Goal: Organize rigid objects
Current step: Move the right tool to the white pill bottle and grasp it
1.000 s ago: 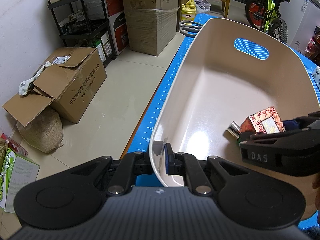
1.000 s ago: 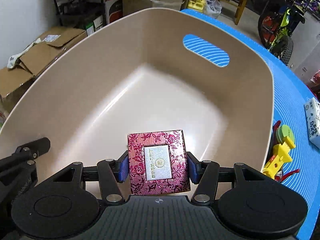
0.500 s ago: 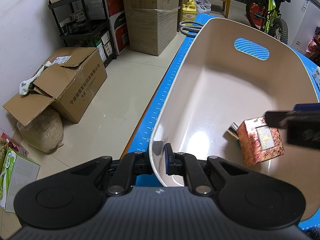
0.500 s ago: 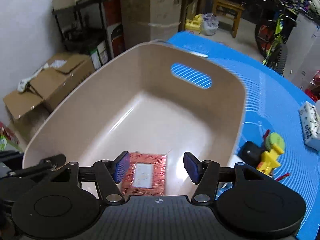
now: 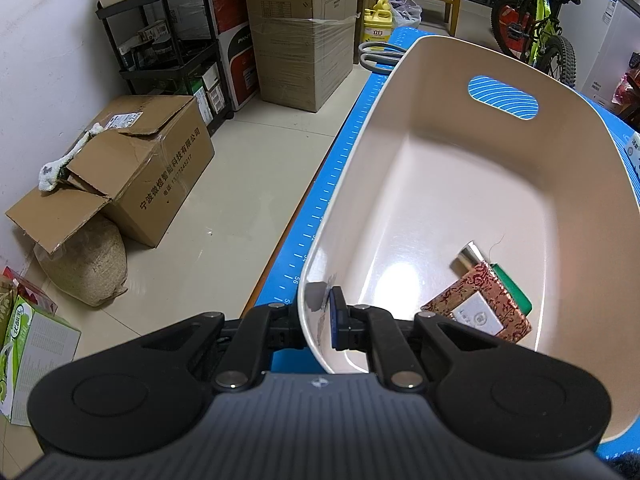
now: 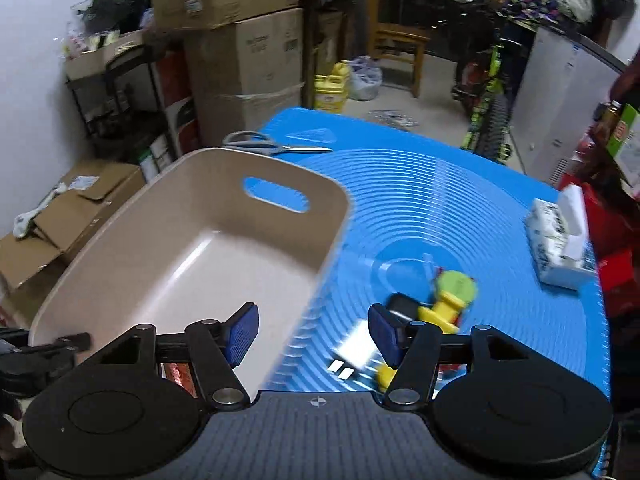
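A beige plastic basin (image 5: pixel 452 184) stands on the blue mat. My left gripper (image 5: pixel 320 316) is shut on the basin's near rim. Inside lie a red patterned box (image 5: pixel 476 312), a green item (image 5: pixel 514 286) and a silver cap (image 5: pixel 468 254). My right gripper (image 6: pixel 314 334) is open and empty above the basin's right rim (image 6: pixel 332 240). A yellow and green toy (image 6: pixel 444 304), a black object (image 6: pixel 402 306) and a white card (image 6: pixel 356 348) lie on the mat (image 6: pixel 460 200) to the right of the basin.
Grey scissors (image 6: pixel 276 145) lie beyond the basin on the mat. A tissue pack (image 6: pixel 560 240) sits at the mat's right edge. Cardboard boxes (image 5: pixel 152 172), a black shelf rack (image 5: pixel 172 52) and a bicycle (image 5: pixel 536 28) stand on the floor around the table.
My right gripper opened and let go of the red patterned box, which dropped into the basin. The right gripper then rose and swung right. The left gripper kept its hold on the rim.
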Available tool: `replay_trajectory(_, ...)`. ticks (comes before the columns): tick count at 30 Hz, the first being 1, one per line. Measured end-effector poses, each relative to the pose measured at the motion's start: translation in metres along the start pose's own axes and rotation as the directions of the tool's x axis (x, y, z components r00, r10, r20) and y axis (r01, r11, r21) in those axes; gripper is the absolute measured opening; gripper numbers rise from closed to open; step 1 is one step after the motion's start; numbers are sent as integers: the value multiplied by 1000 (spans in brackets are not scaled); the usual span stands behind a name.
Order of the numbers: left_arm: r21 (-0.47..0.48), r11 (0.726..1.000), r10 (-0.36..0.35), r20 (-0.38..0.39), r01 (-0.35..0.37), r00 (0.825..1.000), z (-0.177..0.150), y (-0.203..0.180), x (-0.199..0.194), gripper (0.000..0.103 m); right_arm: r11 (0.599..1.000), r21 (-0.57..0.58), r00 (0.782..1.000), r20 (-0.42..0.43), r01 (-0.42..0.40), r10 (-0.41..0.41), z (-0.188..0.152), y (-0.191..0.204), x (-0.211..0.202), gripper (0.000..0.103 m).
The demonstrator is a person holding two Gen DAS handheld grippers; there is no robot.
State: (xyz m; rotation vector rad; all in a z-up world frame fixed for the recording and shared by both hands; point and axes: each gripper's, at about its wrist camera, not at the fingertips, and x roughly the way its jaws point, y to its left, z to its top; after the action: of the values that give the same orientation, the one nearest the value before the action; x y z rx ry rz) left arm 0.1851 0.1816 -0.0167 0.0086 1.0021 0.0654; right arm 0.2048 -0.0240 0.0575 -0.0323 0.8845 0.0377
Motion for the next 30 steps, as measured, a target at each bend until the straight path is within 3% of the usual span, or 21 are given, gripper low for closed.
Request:
replay_trajectory(7, 0, 1000, 0, 0, 0, 1000, 0, 1, 0, 12, 993, 86, 994, -73, 86, -80, -23, -48, 22, 70)
replay_trajectory(19, 0, 1000, 1, 0, -1, 1000, 0, 0, 0, 13, 953, 274, 967, -248, 132, -63, -71, -94, 84, 69)
replay_trajectory(24, 0, 1000, 0, 0, 0, 1000, 0, 0, 0, 13, 946, 287, 957, -283, 147, -63, -78, -96, 95, 62)
replay_trajectory(30, 0, 1000, 0, 0, 0, 1000, 0, 0, 0, 13, 936, 321, 954, -295, 145, -47, -82, -98, 100, 44)
